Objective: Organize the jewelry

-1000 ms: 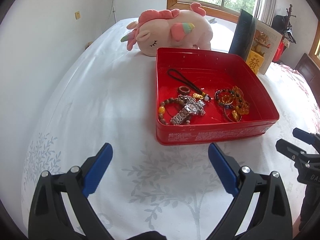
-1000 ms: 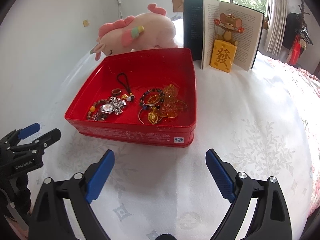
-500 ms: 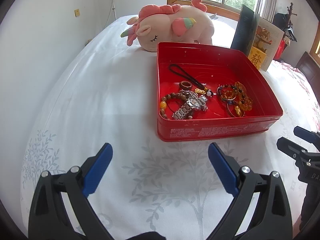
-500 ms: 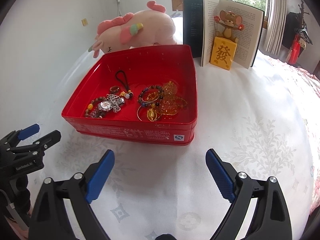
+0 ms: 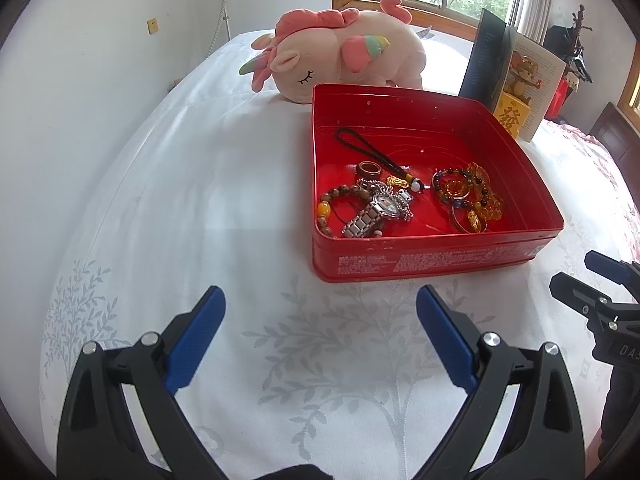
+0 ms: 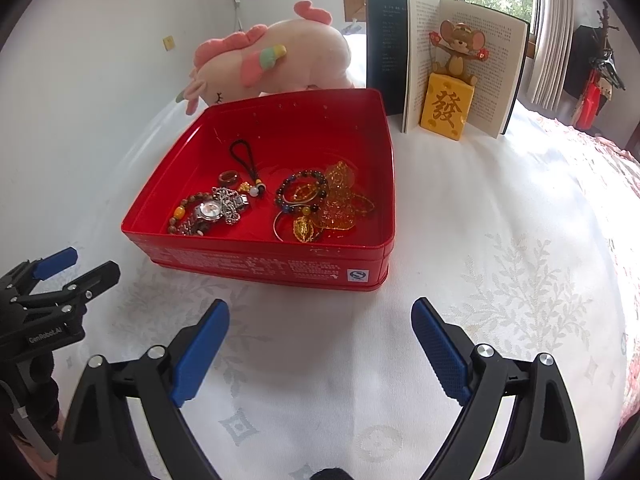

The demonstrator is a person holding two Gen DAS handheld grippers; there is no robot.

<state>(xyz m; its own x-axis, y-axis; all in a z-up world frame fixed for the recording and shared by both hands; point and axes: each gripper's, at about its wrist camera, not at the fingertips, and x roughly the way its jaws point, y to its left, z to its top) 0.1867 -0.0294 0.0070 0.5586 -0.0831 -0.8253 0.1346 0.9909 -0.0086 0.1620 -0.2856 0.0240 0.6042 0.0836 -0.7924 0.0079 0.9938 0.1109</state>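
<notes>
Just short of the red tin (image 5: pixel 436 266) on the bed (image 5: pixel 160 200), both grippers' fingers (image 5: pixel 446 336) (image 6: pixel 438 348) gape empty; jewelry (image 6: pixel 272 204) lies inside.

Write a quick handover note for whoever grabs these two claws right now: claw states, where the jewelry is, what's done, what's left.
Left claw: open, empty, hovering over the bedspread short of the red tin.
Right claw: open, empty, also short of the tin, on its other side.
Jewelry: all heaped in the tin. Silver watch lies tangled with a brown bead bracelet; wooden ring and black cord charm lie behind them; the dark bead bracelet and amber and gold pieces form the other heap.
Done: nothing sorted yet.
Left: separate and arrange every piece.
</notes>
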